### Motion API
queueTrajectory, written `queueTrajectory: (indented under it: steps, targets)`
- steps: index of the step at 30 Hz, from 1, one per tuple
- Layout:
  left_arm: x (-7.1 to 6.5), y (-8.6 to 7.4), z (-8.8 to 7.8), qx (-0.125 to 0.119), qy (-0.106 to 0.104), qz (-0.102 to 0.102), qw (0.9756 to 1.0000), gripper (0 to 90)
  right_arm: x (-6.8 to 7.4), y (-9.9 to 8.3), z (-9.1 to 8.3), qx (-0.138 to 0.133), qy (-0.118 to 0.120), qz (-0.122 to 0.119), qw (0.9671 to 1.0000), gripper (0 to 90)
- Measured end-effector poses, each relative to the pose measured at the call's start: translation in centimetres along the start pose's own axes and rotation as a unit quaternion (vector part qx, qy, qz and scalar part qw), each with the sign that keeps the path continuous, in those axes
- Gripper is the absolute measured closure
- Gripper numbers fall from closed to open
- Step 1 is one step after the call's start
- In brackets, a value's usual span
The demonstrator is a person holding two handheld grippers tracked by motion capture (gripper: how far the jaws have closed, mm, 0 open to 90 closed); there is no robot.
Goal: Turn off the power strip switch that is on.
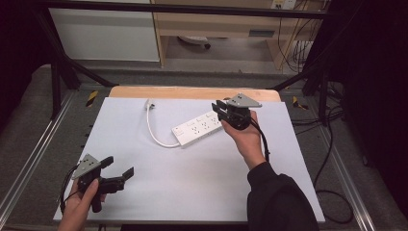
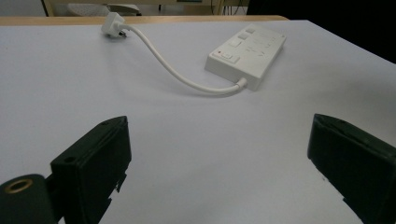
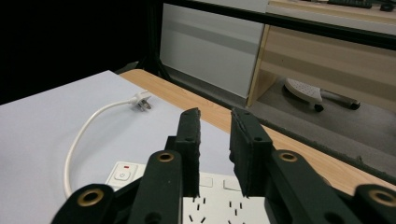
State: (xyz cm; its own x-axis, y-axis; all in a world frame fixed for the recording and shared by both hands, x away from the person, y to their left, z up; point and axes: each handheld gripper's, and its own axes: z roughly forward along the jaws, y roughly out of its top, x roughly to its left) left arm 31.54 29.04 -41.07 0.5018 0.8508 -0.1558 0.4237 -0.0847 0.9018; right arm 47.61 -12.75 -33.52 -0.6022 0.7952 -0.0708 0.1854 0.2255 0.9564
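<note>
Left fingers [image 2: 91, 163]: spread wide, empty, low over the white table sheet [image 1: 192, 178].
Right fingers [image 3: 190, 140]: narrow gap between them, holding nothing, above the power strip [image 1: 197, 127].
Power strip: mid-table; far end hidden behind right gripper [image 1: 222, 109].
Plug [image 2: 112, 22]: prongs too small to read.

grey floor [image 1: 231, 53] beyond the table, a wooden desk [image 1: 216, 21], a white cabinet [image 1: 103, 36].

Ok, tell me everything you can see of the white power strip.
The power strip is a long white bar, plastic by its look, lying flat and slantwise on the pale table cover. Its top has rows of sockets and a switch with a red mark at the cord end. Its white cord curves to an unplugged plug. The right gripper hangs above its far end.
</note>
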Motion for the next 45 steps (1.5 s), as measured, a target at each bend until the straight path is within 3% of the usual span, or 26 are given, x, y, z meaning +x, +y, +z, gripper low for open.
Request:
queueTrajectory:
  steps: [13,23,27,34,45]
  targets:
    - [0.0,0.0,0.0,0.002,-0.002,0.005,1.0000,6.1,-0.7,-0.4,2.3,-0.007,-0.019,-0.001,0.9998,90.0]
    - [0.0,0.0,0.1,0.005,0.000,0.006,1.0000,6.2,-1.6,-1.6,4.0,0.004,-0.023,0.015,0.9996,90.0]
    - [0.0,-0.1,0.1,0.010,0.004,0.005,0.9999,6.2,-1.8,-2.3,4.9,0.020,-0.027,-0.007,0.9994,90.0]
    - [0.0,-0.2,0.2,0.015,0.005,0.008,0.9998,6.2,-2.2,-3.0,5.8,0.024,-0.027,0.016,0.9992,90.0]
    - [0.1,-0.2,0.2,0.014,0.004,0.006,0.9999,6.2,-2.0,-4.0,7.4,0.037,-0.022,0.021,0.9988,90.0]
